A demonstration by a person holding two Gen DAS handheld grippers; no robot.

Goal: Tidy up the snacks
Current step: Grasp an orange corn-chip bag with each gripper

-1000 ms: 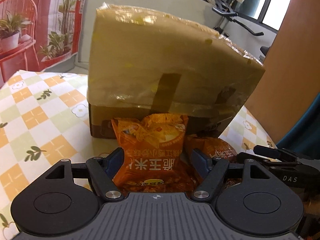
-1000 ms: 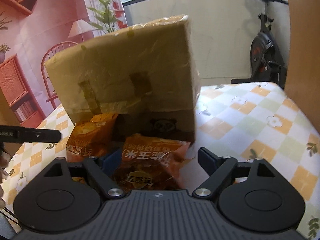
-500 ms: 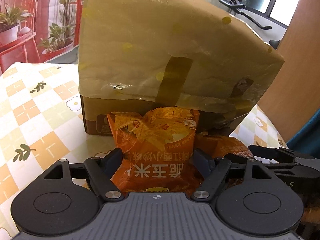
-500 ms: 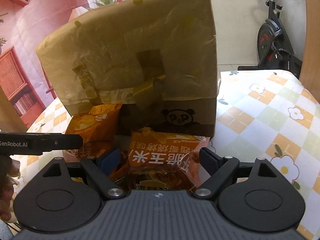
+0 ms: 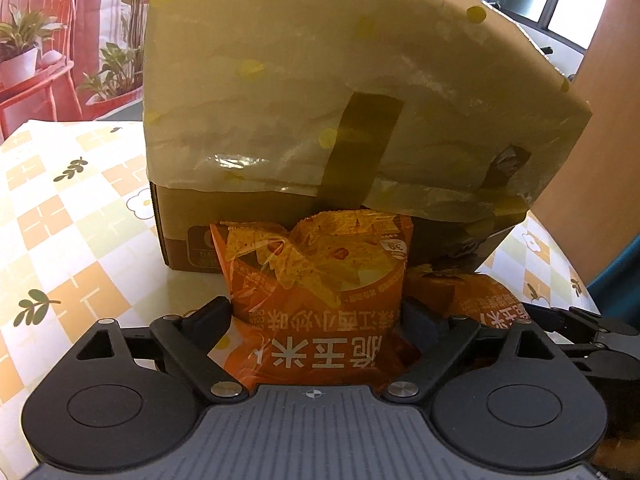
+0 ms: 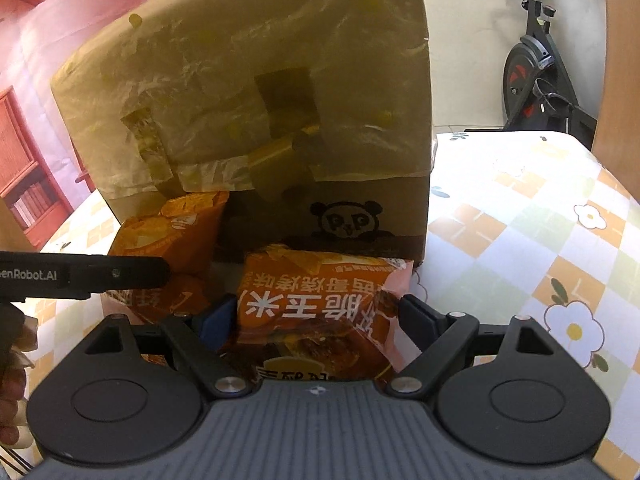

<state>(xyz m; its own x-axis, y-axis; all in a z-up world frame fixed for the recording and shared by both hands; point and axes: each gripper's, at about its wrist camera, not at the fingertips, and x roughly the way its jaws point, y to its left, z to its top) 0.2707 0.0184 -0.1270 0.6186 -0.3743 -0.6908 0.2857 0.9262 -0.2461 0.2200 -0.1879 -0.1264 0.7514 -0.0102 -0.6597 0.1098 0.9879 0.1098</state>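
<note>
on the checked floral tablecloth (image 5: 72, 248): large cardboard box (image 5: 320, 92), lid flap wrapped in taped plastic, raised over a low opening that faces both grippers; panda print on the front wall in the right wrist view.

at the box mouth, left: orange corn chip bag (image 5: 320, 280), standing roughly upright with long axis running away from the camera toward the box, top edge just under the flap. lies between the fingers of the left gripper (image 5: 316, 316); jaws have just been opening and now stand released, a gap visible at the left pad, the right pad still at the bag's edge.

at the box mouth, right: second orange snack bag (image 6: 320, 300), lying flatter, long axis crosswise, just short of the box front. sits between the fingers of the right gripper (image 6: 320, 316); jaws spread, pads apart from the wrapper on the right side, left side too close to tell.

both grippers pitched downward toward the box, side by side, each nearest its own bag. likely step: release and push bags inward.
</note>
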